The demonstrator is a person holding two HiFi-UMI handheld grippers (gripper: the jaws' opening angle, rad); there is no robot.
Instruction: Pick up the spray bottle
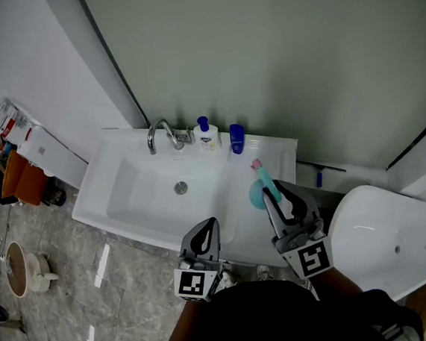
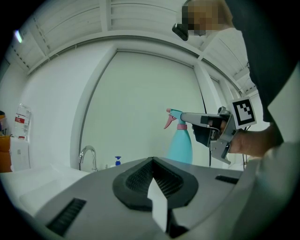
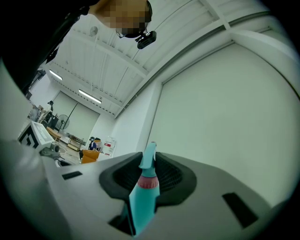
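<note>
The spray bottle is teal with a pink collar and pink trigger. My right gripper is shut on it near the neck and holds it off the counter, over the sink's right end. In the right gripper view the spray bottle stands between the pads of the right gripper, nozzle pointing away. The left gripper view shows the spray bottle hanging upright from the right gripper. My left gripper hovers over the sink's front edge, shut and holding nothing, as the left gripper view confirms.
A white sink with a chrome faucet fills the middle. A white pump bottle and a blue bottle stand at the sink's back edge against the grey wall. A white toilet is at the right.
</note>
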